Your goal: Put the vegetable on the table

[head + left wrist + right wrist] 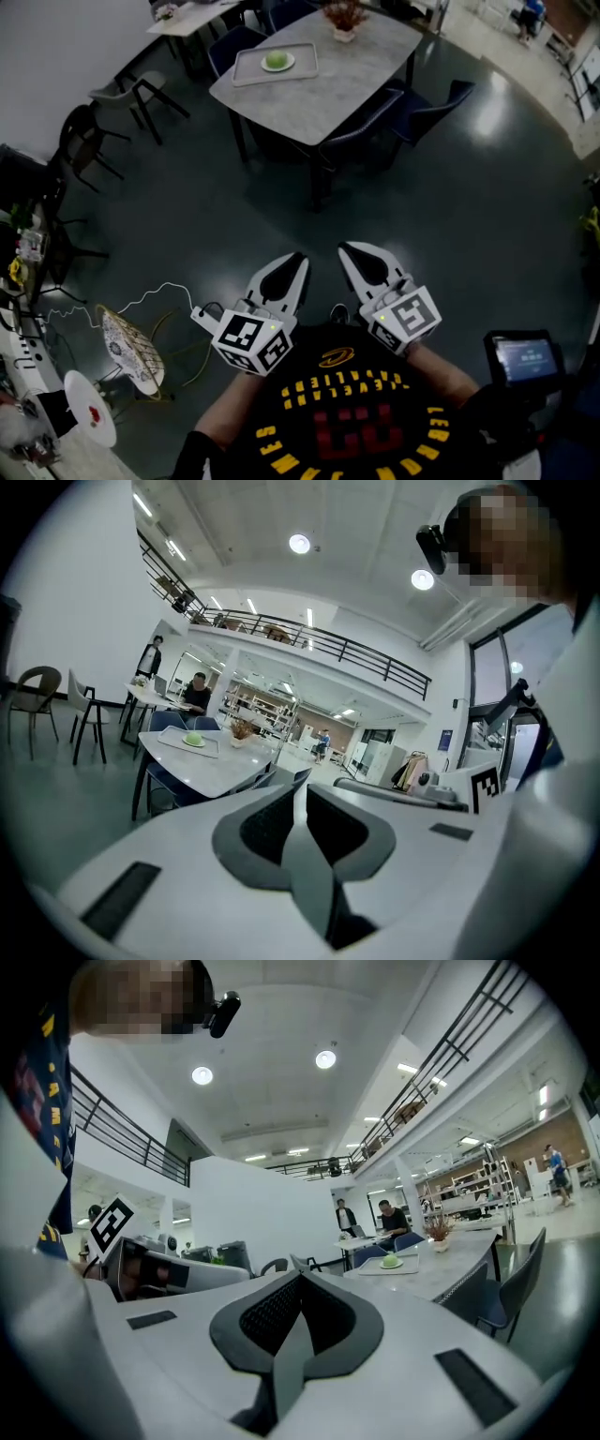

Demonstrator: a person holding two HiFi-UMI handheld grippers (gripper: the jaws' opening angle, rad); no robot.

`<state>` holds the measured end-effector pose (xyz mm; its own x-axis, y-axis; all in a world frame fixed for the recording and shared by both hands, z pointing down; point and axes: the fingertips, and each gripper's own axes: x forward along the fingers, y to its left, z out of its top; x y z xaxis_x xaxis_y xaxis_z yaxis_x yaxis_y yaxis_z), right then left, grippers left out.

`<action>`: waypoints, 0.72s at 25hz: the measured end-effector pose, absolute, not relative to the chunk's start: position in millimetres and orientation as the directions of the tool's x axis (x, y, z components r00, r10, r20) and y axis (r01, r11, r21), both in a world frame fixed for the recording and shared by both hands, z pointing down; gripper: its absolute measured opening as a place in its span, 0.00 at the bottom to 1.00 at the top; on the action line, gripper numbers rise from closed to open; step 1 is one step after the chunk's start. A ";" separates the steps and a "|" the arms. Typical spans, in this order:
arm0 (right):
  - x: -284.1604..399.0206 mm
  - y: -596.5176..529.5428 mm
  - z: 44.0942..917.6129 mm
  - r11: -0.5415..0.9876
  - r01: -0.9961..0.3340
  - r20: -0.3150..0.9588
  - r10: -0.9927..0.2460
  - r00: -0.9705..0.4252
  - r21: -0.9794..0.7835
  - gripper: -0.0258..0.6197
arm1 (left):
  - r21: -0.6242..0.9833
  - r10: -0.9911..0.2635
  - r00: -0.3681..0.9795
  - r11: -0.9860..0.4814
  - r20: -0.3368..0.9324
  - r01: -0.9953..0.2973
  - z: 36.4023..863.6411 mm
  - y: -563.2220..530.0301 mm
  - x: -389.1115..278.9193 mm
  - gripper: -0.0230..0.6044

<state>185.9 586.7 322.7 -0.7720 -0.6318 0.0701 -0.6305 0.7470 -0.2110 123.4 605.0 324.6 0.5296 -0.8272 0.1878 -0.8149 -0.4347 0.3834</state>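
Head view: left gripper (293,262) and right gripper (356,251) were held side by side at 6 o'clock, close to the person's torso, tips pointing toward 12 o'clock over bare floor. The table (328,89) stood well apart at 12 o'clock; on it a tray (251,71) carried a plate (289,66) with the green vegetable (276,59), toward 11 o'clock. A potted plant (344,17) sat at the table's far end, with chairs (361,131) around it. Left gripper view: jaws pressed together, nothing between them; vegetable visible far off at 10 o'clock, on its plate in the tray. Right gripper view: jaws likewise together and empty; vegetable small in the distance at 2 o'clock, on the tray, with a seated person (394,1219) behind the table.
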 end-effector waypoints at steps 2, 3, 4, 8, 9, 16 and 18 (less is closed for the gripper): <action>189.2 579.5 328.0 0.751 -0.618 0.070 -0.620 -0.781 -0.233 0.05 | 0.377 -0.836 0.512 -0.418 0.197 -0.827 326.9 598.5 124.1 0.11; 189.2 574.7 330.4 0.755 -0.611 0.070 -0.614 -0.786 -0.240 0.05 | 0.379 -0.842 0.500 -0.404 0.203 -0.833 329.2 594.4 122.4 0.11; 188.5 569.6 332.4 0.758 -0.604 0.071 -0.608 -0.791 -0.246 0.05 | 0.383 -0.847 0.489 -0.389 0.208 -0.838 331.5 590.4 120.4 0.11; 178.3 548.6 338.9 0.761 -0.588 0.088 -0.589 -0.803 -0.274 0.05 | 0.401 -0.857 0.463 -0.352 0.225 -0.846 336.4 573.2 108.4 0.11; 173.3 542.1 341.8 0.761 -0.586 0.094 -0.586 -0.805 -0.279 0.05 | 0.406 -0.857 0.461 -0.346 0.229 -0.846 339.2 567.0 103.6 0.11; 126.4 486.3 356.9 0.750 -0.602 0.128 -0.592 -0.796 -0.274 0.05 | 0.439 -0.855 0.470 -0.343 0.220 -0.830 355.8 510.5 54.5 0.11; 110.1 464.6 352.5 0.746 -0.613 0.134 -0.601 -0.788 -0.259 0.05 | 0.449 -0.850 0.485 -0.359 0.204 -0.818 352.0 486.7 38.8 0.11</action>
<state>110.1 464.6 352.5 -0.7879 -0.6010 0.1341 -0.6133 0.7461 -0.2592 38.8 486.7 352.0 0.4853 -0.8501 0.2044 -0.8181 -0.3591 0.4491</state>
